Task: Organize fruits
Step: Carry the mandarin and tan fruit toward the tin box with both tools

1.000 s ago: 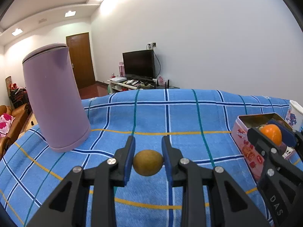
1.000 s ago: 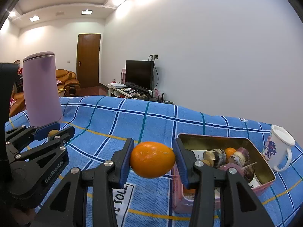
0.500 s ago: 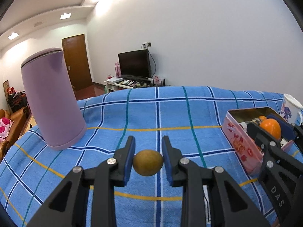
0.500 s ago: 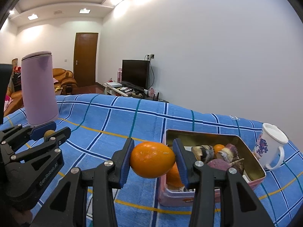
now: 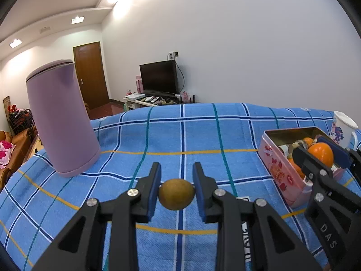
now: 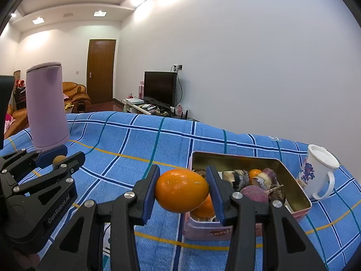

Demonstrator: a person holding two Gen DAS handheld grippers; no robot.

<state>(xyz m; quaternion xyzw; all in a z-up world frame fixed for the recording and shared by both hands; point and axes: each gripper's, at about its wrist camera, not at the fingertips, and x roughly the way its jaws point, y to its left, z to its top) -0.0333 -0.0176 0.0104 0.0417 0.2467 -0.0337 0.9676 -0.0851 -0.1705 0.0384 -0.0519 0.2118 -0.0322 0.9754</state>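
Note:
My left gripper (image 5: 176, 186) is shut on a small brown round fruit (image 5: 176, 194), held above the blue checked cloth (image 5: 180, 135). My right gripper (image 6: 182, 188) is shut on an orange (image 6: 181, 190), held just above the near left corner of a pink tin box (image 6: 300, 211). The tin holds another orange (image 6: 204, 209), a smaller orange piece (image 6: 255, 172) and purple-brown items (image 6: 266, 178). In the left wrist view the right gripper (image 5: 320, 155) with its orange (image 5: 320, 154) hangs over the tin (image 5: 279, 169). The left gripper (image 6: 59, 159) shows in the right wrist view.
A tall lilac container (image 5: 59, 119) stands on the cloth at far left, also in the right wrist view (image 6: 46, 108). A white floral mug (image 6: 318, 171) stands right of the tin. A white printed sheet (image 5: 244, 201) lies on the cloth beneath the grippers.
Both grippers have kept their fruits. The tin has come closer and more to the centre in the right wrist view, so the orange now hangs over its near corner.

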